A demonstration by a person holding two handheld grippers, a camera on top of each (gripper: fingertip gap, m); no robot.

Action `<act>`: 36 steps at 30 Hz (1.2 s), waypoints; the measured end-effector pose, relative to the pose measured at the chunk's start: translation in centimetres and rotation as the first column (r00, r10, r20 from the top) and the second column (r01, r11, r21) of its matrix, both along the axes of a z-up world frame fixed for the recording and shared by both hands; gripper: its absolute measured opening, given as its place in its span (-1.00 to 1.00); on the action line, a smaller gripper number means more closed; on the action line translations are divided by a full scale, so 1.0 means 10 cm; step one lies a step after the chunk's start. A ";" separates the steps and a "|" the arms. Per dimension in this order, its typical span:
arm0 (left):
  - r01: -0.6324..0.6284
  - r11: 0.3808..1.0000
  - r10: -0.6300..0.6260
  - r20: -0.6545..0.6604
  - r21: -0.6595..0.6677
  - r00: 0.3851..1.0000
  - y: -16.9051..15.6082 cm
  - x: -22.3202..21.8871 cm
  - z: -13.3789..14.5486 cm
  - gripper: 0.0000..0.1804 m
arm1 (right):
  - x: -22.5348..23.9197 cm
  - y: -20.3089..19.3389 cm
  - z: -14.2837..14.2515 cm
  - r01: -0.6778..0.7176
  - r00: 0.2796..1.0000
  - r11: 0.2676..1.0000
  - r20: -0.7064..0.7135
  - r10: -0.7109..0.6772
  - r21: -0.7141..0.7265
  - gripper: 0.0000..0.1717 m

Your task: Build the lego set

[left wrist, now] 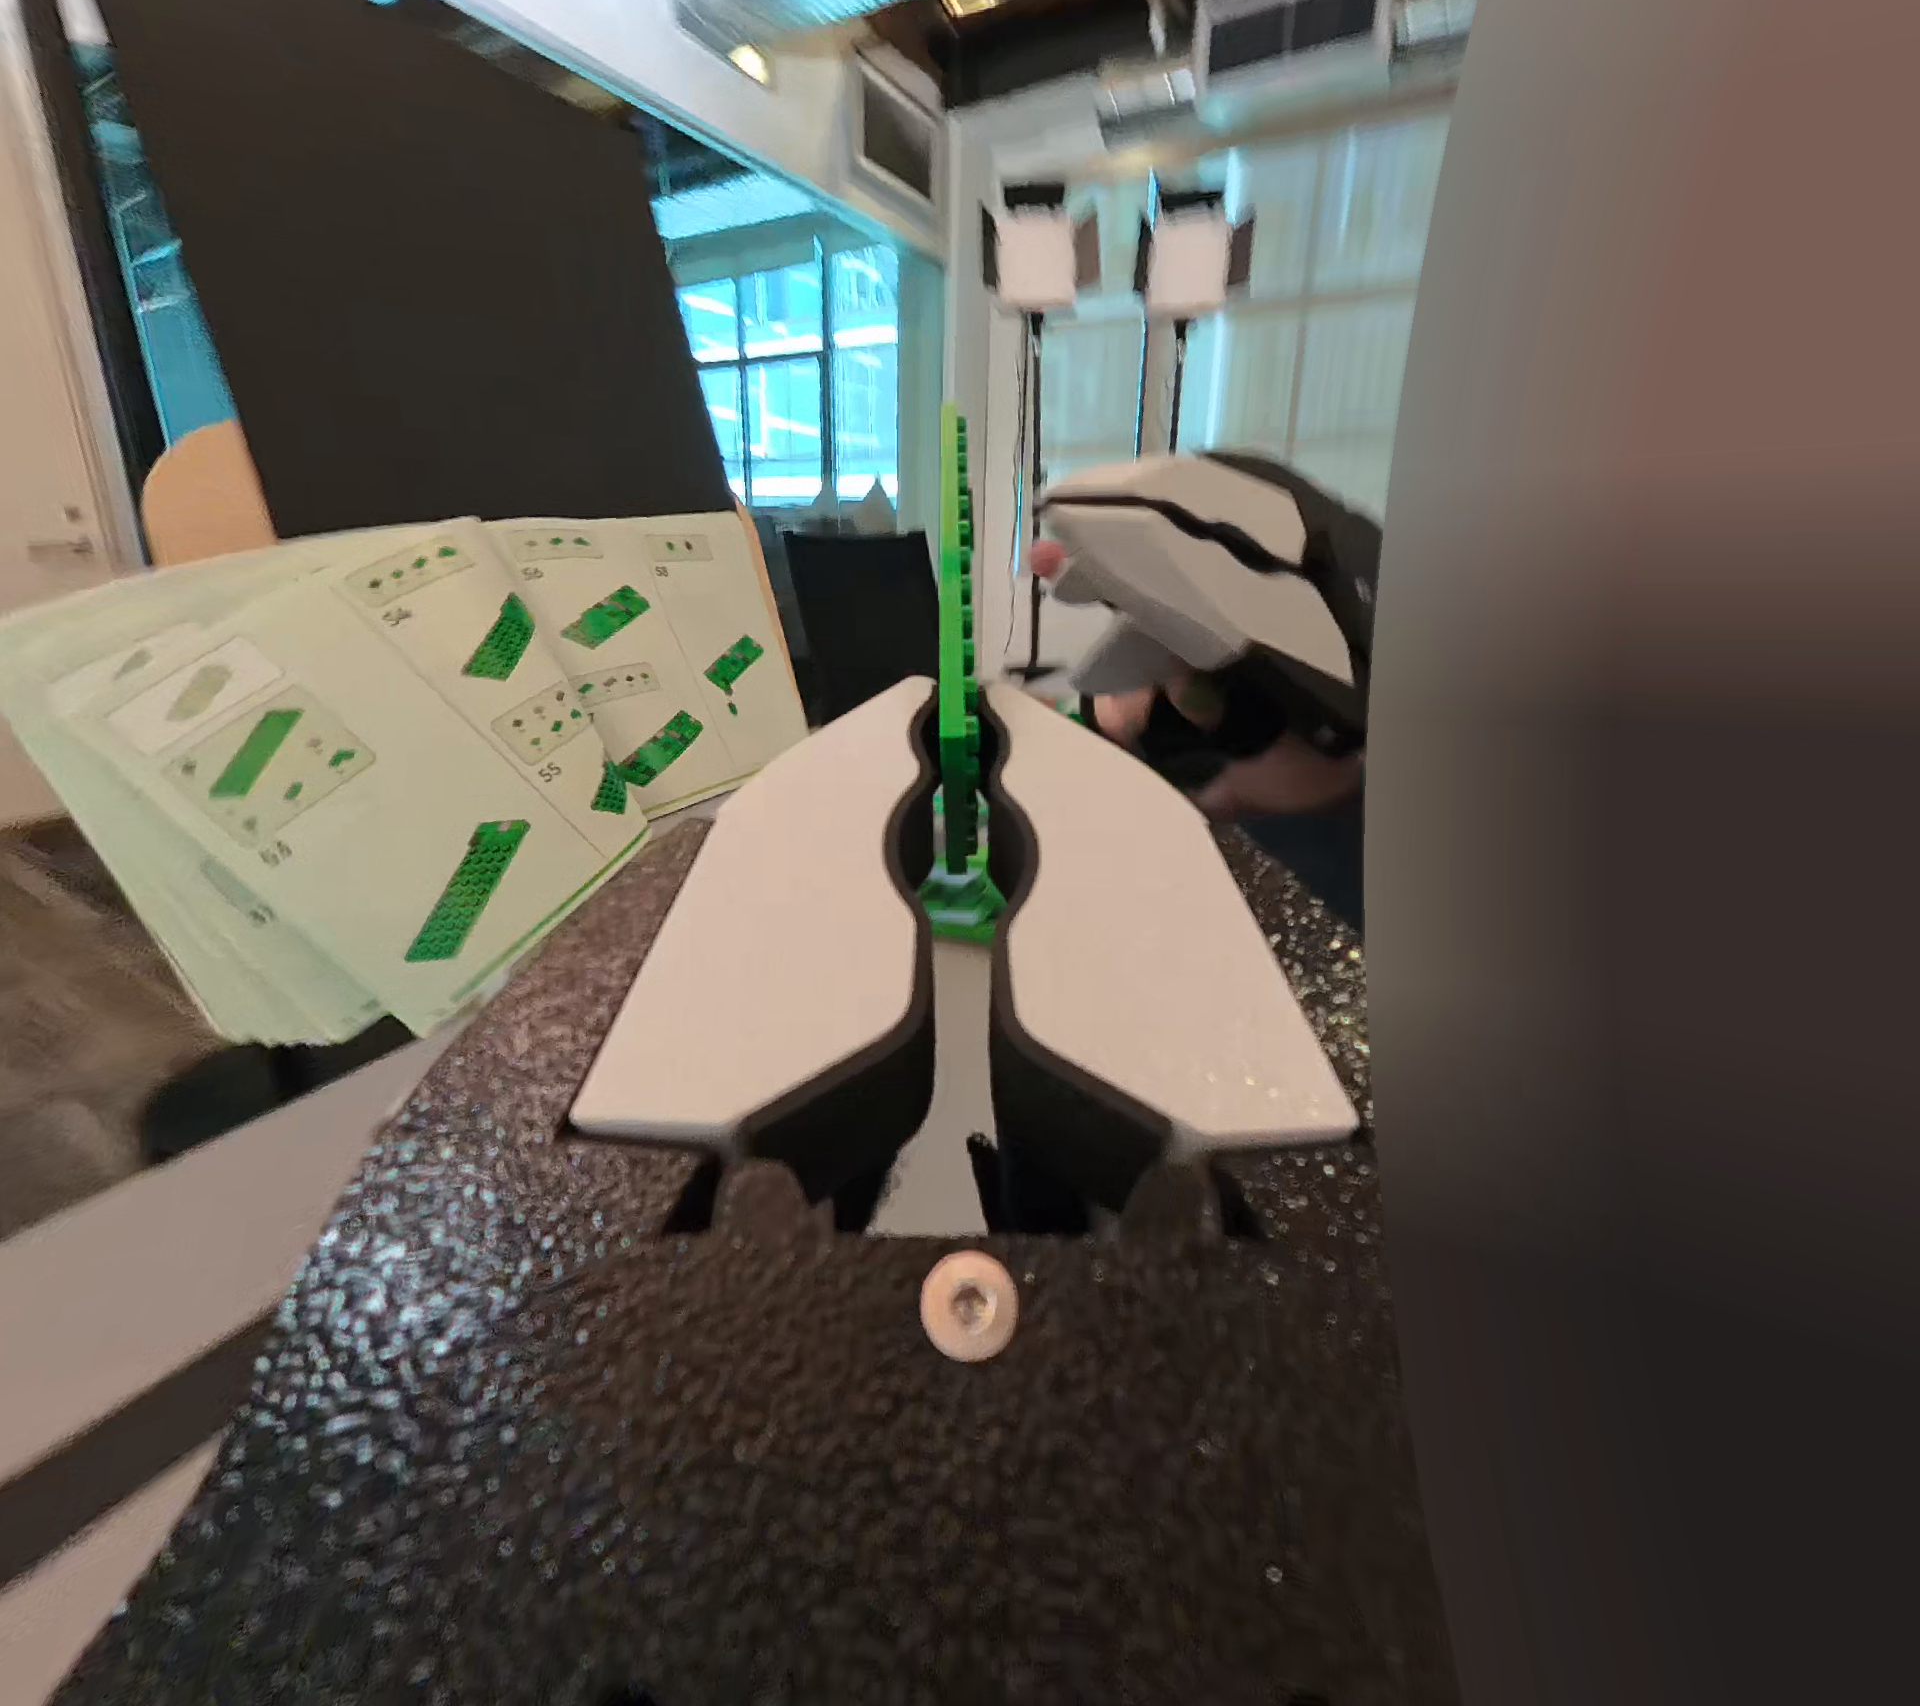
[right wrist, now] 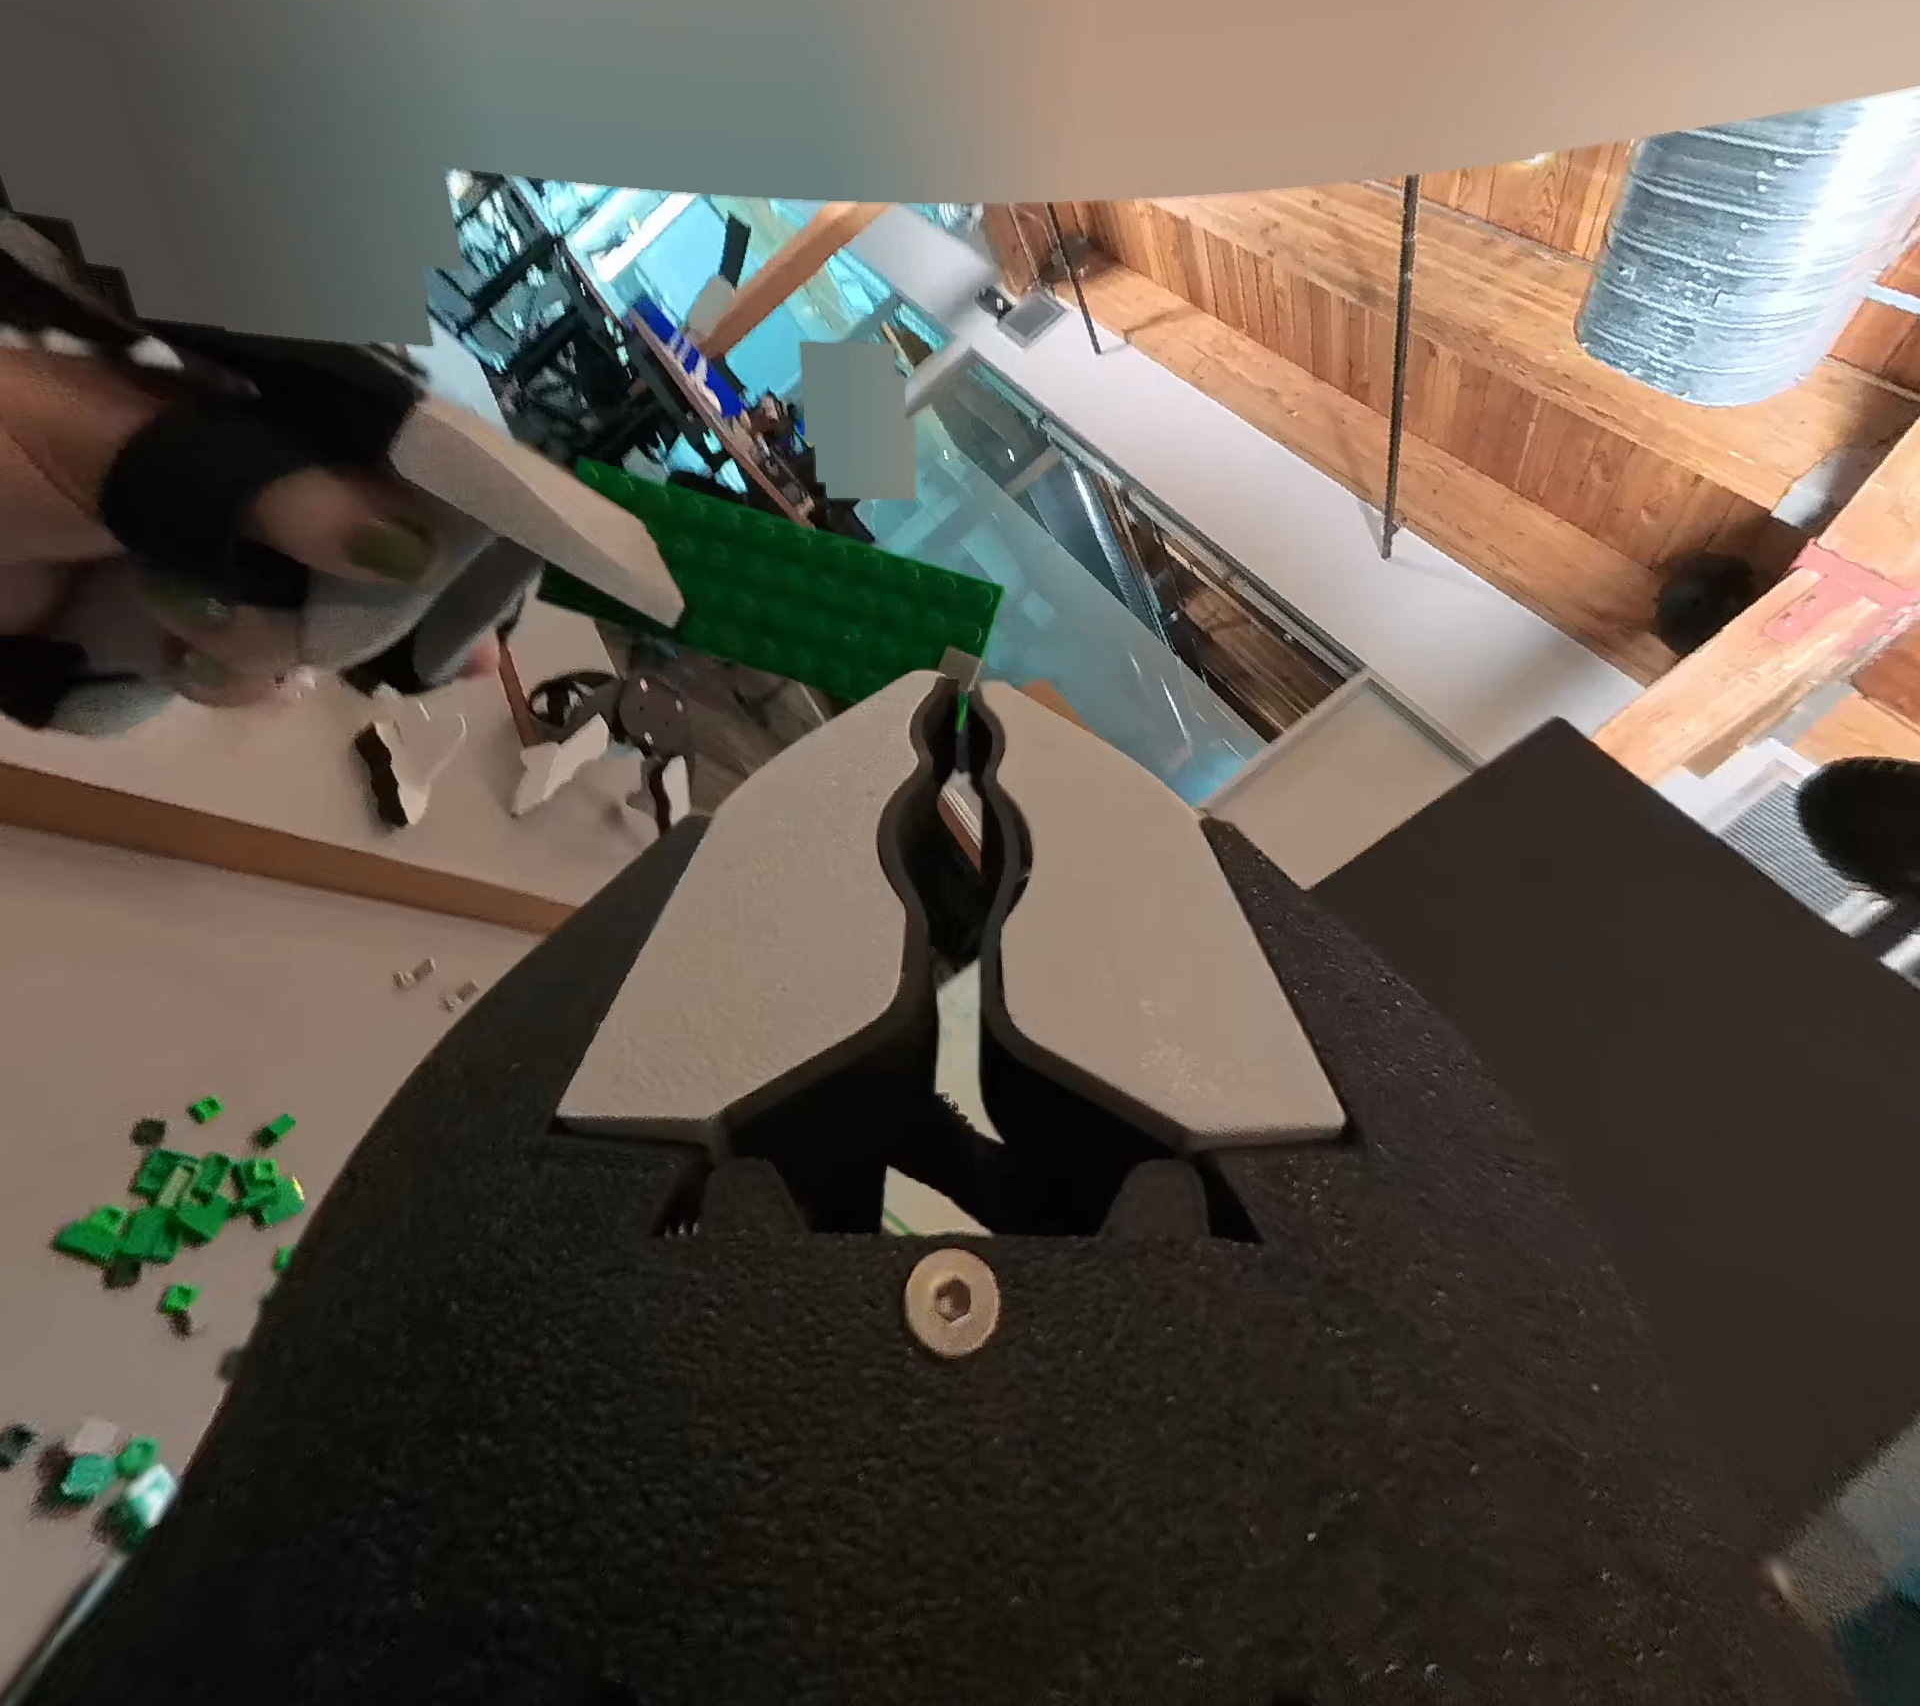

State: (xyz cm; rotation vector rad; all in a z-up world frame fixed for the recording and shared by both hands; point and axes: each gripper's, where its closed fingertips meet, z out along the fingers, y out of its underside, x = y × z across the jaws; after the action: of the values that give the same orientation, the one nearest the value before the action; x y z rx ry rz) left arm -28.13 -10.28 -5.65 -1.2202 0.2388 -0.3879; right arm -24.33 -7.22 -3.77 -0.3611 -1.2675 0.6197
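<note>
Left claw: your left gripper (left wrist: 958, 700) is clamped on the green studded plate (left wrist: 958, 617), both pale fingers (left wrist: 831, 825) pressing its faces.
Plate pose: held edge-on in your left wrist view, it rises towards 12 o'clock from the fingertips; a lower bit of green and pale brick (left wrist: 961, 903) shows in the hollow between the fingers.
Right claw: your right gripper (right wrist: 961, 700) is pinched together on a tiny grey-and-green piece (right wrist: 964, 682), which sticks out at the fingertips.
Piece and plate: in your right wrist view the small piece sits at the plate's near corner (right wrist: 977, 607); you cannot tell whether they touch.
Plate from the right: the plate (right wrist: 800, 586) lies broad-face on at 11 o'clock from your right fingertips, with the other gripper's pale finger (right wrist: 540, 513) across its left end and your hand (right wrist: 208, 555) behind it.
Right gripper from the left: it shows blurred at 2 o'clock (left wrist: 1195, 555), just beside the plate's edge.
Booklet: an open instruction booklet (left wrist: 364, 742) stands at 9 o'clock in your left view, leaning against a dark panel (left wrist: 395, 285).
Loose parts: small green bricks (right wrist: 177, 1209) are scattered on the pale table (right wrist: 260, 981) at 8 o'clock in your right view, well apart from both claws.
Lamps: two panel lights (left wrist: 1112, 254) stand at 1 o'clock, far behind.
</note>
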 end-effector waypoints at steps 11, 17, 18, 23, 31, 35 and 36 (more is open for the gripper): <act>0.306 0.934 -0.352 0.334 0.184 0.875 -0.12 0.08 0.20 -0.96 | -0.06 -0.12 0.18 -0.108 0.967 0.994 -0.231 0.104 -0.004 -0.75; 0.336 0.926 -0.377 0.345 0.174 0.859 -0.10 0.10 0.18 -0.96 | 0.00 -0.09 0.23 -0.106 0.950 0.994 -0.296 0.103 0.006 -0.82; 0.341 0.924 -0.381 0.343 0.174 0.859 -0.11 0.11 0.18 -0.96 | 0.01 -0.09 0.22 -0.106 0.950 0.994 -0.296 0.102 0.003 -0.82; 0.345 0.925 -0.379 0.330 0.159 0.865 -0.10 0.14 0.16 -0.95 | 0.03 -0.08 0.22 -0.103 0.949 0.995 -0.300 0.099 0.003 -0.86; 0.314 0.940 -0.339 0.288 0.131 0.896 -0.07 0.15 0.14 -0.95 | 0.00 -0.06 0.21 -0.080 0.954 0.997 -0.290 0.077 0.002 -0.88; 0.313 0.939 -0.340 0.260 0.142 0.904 -0.09 0.16 0.15 -0.95 | 0.00 -0.09 0.22 -0.093 0.953 0.996 -0.291 0.086 -0.009 -0.91; 0.316 0.938 -0.343 0.247 0.141 0.906 -0.10 0.17 0.15 -0.95 | 0.01 -0.11 0.19 -0.093 0.952 0.996 -0.293 0.087 -0.008 -0.91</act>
State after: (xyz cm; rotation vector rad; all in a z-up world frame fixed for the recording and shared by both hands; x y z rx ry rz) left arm -26.42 -11.27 -4.17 -1.0163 0.2273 -0.8228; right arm -24.18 -8.28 -1.85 -0.2197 -0.9973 0.7362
